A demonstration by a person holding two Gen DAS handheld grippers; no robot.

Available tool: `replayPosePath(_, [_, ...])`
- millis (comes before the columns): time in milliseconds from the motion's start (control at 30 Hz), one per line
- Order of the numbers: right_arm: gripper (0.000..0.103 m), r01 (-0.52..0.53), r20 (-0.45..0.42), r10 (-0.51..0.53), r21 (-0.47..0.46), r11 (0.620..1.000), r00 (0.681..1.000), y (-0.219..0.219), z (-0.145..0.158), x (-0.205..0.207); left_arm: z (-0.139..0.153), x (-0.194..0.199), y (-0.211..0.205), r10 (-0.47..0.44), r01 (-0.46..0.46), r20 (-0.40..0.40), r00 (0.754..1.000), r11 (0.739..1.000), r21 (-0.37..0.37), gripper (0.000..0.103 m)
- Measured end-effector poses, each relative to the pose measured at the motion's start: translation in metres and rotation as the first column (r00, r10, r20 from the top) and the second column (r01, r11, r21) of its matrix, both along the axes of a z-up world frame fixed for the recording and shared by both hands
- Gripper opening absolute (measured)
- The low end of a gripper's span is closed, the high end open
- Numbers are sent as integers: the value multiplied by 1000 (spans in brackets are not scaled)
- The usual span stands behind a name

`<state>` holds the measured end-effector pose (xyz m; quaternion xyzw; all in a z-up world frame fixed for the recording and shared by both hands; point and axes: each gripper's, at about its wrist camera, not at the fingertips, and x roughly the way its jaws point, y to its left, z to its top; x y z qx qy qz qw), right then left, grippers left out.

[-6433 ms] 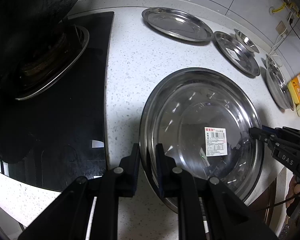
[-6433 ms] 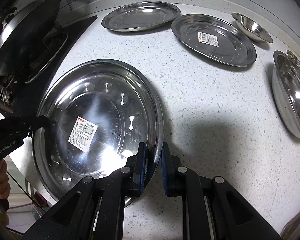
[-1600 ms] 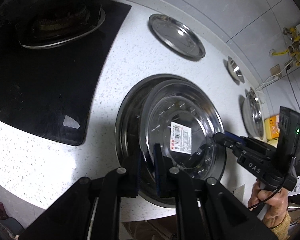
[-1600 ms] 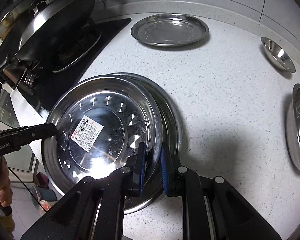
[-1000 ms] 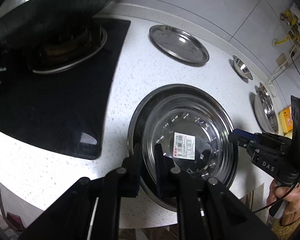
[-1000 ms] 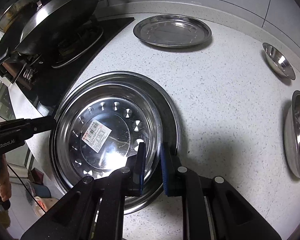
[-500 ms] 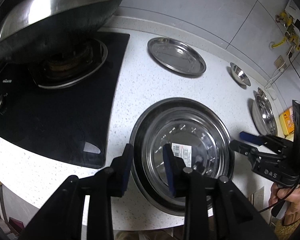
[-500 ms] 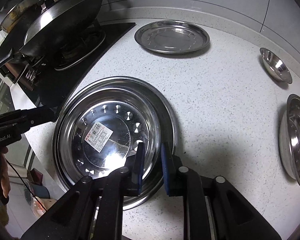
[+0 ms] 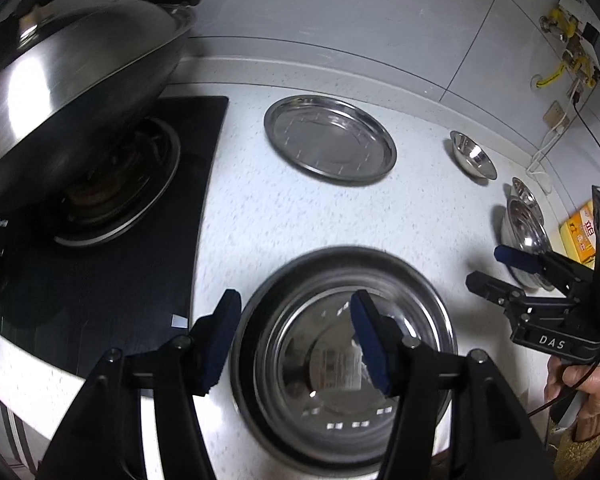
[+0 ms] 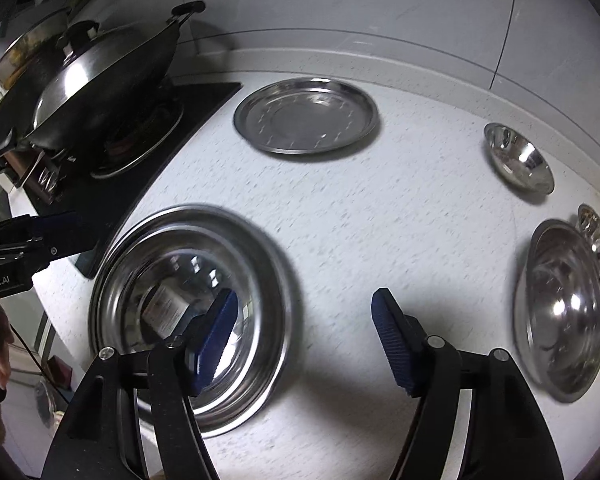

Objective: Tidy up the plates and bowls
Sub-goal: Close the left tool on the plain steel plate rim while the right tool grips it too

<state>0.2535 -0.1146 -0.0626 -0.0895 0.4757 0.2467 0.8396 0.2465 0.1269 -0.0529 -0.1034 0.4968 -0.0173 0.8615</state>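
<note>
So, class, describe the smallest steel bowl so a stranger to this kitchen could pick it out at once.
Start at the black hob with the lidded wok and follow the speckled white counter along the wall, past the flat plate. The small bowl sits alone beyond it, smaller than every plate, while the bigger bowl lies nearer the front.

Left gripper and right gripper (both angled down): jaws opening, empty.

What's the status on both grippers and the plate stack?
Left gripper and right gripper opening, nothing held. Stacked plates down on counter. Lone plate ahead, path clear.
</note>
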Motion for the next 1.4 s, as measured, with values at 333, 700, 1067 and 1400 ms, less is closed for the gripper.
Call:
replayPosePath(333, [65,11,39,-11,14,1000,999,-3,10,67,-20,91,7,28,-29,-55,998,999,-25,55])
replayPosePath(700, [65,62,-40,-59,75,995,997,12,-13,154,-64,181,27,109,-119,-109,988,989,-83,55])
replayPosePath(1067, [64,81,-86,-75,71,994,994,41,-43,196,-83,219,35,145,-156,-123,982,984,-83,55])
replayPosePath(1400, [40,74,-96,-65,92,993,993,48,-56,207,-85,224,40,146,-155,-91,985,982,-107,21])
